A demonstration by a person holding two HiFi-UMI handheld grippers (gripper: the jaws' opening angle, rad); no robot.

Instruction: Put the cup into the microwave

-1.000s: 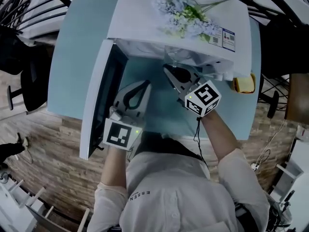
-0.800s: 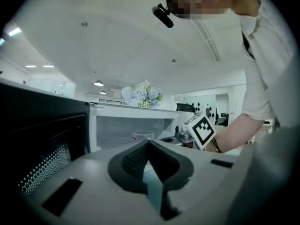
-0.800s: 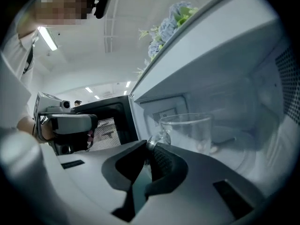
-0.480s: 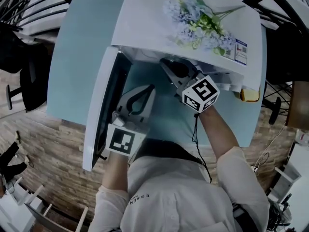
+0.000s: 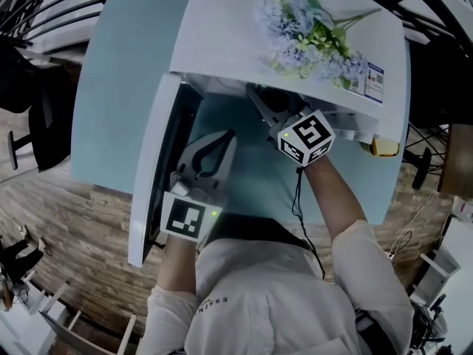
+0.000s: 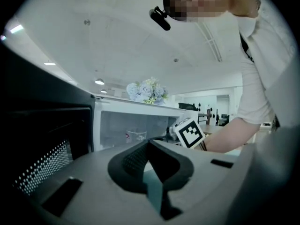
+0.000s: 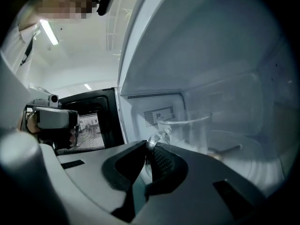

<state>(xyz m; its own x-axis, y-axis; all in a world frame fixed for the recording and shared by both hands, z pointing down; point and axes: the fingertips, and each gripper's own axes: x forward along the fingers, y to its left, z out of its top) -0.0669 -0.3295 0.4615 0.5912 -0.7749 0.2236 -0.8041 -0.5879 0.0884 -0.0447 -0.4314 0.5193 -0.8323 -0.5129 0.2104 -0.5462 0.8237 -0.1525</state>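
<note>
Where the head view looks steeply down, the microwave [image 5: 222, 28] stands on a pale blue table [image 5: 111, 65]. Its door [image 5: 154, 176] is swung open to the left, and a bunch of flowers [image 5: 314, 39] lies on its top. A yellow object [image 5: 384, 148] sits at its right corner. The right gripper [image 5: 260, 98] reaches under the top's front edge into the cavity. The left gripper [image 5: 225, 137] hangs outside, just beside the open door.

Left gripper view: the jaws are pressed together with nothing between them. Beyond them the cavity is open with the clear cup [image 6: 136, 135] inside it. The right gripper's marker cube [image 6: 190, 131] partly blocks the opening.

Right gripper view: the jaws are clamped on the cup's handle [image 7: 157, 140]. The cup is inside the cavity, over the glass turntable [image 7: 239, 149]; whether it rests on the turntable cannot be told.
</note>
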